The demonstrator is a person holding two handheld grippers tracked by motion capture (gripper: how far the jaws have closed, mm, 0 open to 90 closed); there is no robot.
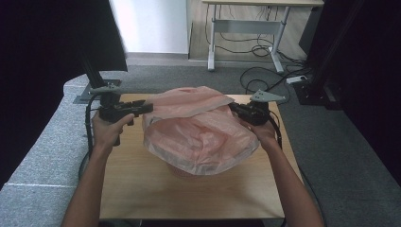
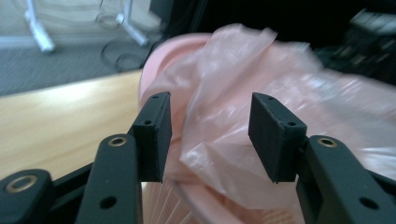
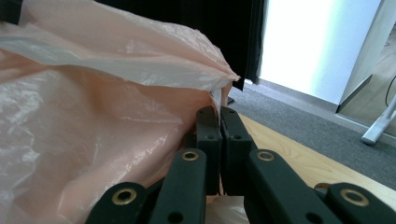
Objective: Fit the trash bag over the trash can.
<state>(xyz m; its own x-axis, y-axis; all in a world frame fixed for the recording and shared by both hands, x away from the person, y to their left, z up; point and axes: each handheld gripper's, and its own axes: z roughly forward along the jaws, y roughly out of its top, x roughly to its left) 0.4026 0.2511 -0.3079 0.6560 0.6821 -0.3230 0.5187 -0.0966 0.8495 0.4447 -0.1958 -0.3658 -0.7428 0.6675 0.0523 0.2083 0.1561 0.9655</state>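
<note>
left gripper (image 2: 208,135) jaws stand apart before the pink plastic bag (image 2: 261,98)

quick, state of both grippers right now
left gripper: jaws open, the pink plastic bag loose between them, not gripped.
right gripper: jaws shut on the bag's edge.

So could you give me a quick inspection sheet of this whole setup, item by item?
Surface: wooden table, bare at the front.
Job's things: thin pink plastic bag draped over a pink tub.
Clutter: nothing seen.
Grippers: right gripper has its jaws shut on the bag's edge; left gripper has its jaws apart, the bag between them, not pinched.
Cables: a black one trails from each gripper; more lie on the floor behind.
Surroundings: grey carpet, a desk frame, dark curtains.
</note>
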